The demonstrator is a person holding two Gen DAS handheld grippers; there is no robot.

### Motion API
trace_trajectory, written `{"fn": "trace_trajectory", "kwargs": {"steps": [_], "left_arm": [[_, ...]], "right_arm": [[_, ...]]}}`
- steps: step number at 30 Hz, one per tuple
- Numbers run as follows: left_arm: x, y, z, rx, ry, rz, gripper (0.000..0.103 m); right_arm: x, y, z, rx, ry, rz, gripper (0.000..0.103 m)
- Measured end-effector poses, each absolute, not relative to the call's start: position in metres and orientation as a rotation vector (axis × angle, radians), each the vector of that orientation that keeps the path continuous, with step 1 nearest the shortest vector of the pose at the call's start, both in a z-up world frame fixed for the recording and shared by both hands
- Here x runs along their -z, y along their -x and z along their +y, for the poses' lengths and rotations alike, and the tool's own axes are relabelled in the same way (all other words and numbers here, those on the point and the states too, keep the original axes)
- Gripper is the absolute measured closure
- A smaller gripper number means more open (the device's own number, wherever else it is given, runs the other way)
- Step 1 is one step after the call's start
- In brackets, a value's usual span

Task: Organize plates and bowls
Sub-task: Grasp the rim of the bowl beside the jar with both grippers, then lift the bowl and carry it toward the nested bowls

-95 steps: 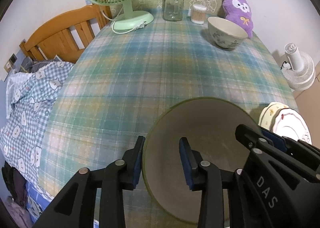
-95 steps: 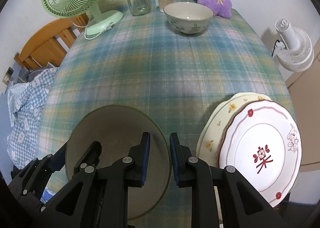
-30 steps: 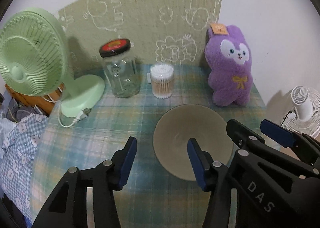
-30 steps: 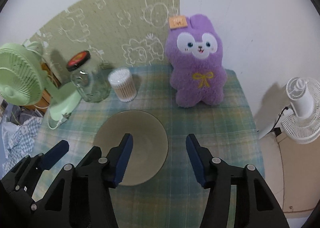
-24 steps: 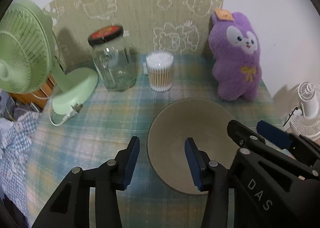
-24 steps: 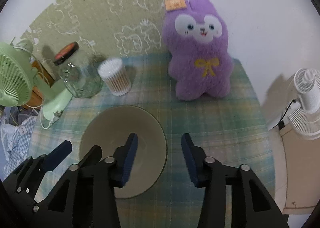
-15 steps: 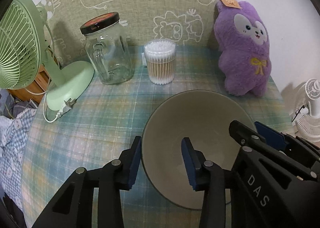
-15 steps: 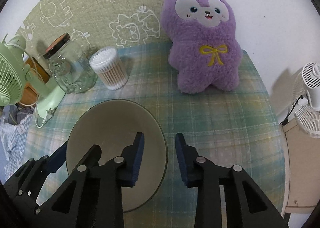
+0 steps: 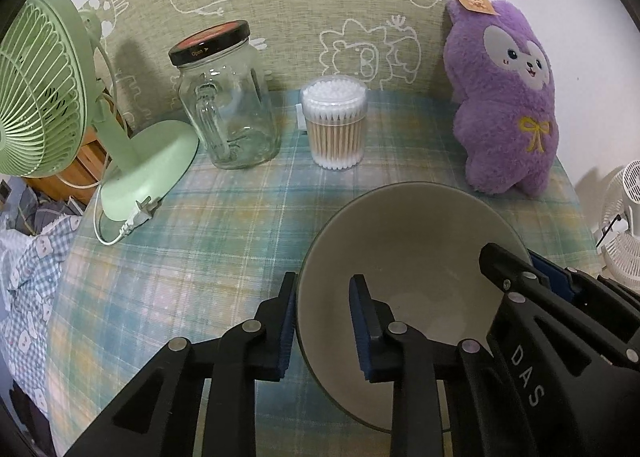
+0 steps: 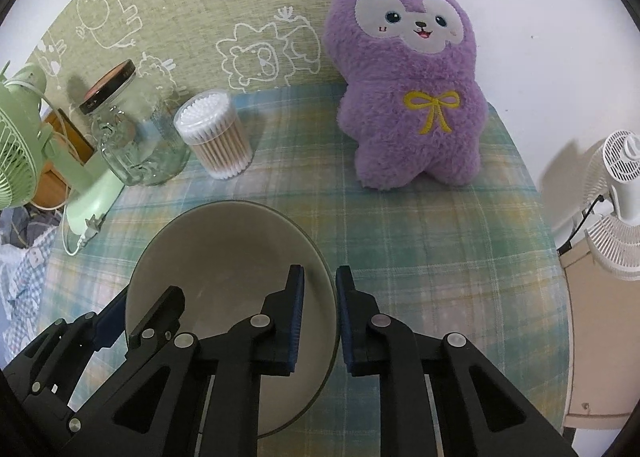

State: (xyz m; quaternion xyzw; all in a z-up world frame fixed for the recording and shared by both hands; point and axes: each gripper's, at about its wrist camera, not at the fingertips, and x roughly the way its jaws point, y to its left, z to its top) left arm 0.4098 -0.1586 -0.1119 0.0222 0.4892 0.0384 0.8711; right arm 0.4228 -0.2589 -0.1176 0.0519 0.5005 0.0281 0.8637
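Note:
A large olive-grey bowl (image 9: 416,241) sits on the plaid tablecloth near the back of the table; it also shows in the right wrist view (image 10: 224,257). My left gripper (image 9: 322,317) straddles the bowl's left rim, one finger outside and one inside, with a gap left on the inner side. My right gripper (image 10: 319,313) straddles the bowl's right rim, its jaws close around the rim. Whether another bowl sits under this one is hidden.
Behind the bowl stand a glass jar with a black lid (image 9: 226,97), a tub of cotton swabs (image 9: 334,123), a purple plush toy (image 9: 508,105) and a green desk fan (image 9: 44,97). A white fan (image 10: 616,209) stands off the table's right edge.
The olive bowl was carried from the table's front to the back. The grippers opened off it about a second ago, then moved in and narrowed around its rim on both sides.

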Motion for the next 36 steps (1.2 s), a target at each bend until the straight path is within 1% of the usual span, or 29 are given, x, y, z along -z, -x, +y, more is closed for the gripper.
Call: {"fn": "trace_trajectory", "kwargs": {"steps": [8, 17, 27, 36], "left_arm": [[0.102, -0.398, -0.161, -0.071, -0.038, 1.027, 0.08], [0.071, -0.369, -0.158, -0.051, -0.024, 0.994, 0.08], [0.034, -0.322, -0.145, -0.012, -0.005, 0.954, 0.08], [0.008, -0.272, -0.119, 0.013, -0.011, 0.928, 0.08]], "right_arm": [[0.108, -0.41, -0.263, -0.041, -0.123, 1.056, 0.083], [0.074, -0.378, -0.264, -0.017, -0.133, 1.027, 0.083], [0.03, -0.322, -0.253, 0.025, -0.14, 0.985, 0.083], [0.002, -0.267, -0.224, 0.041, -0.139, 0.956, 0.083]]}}
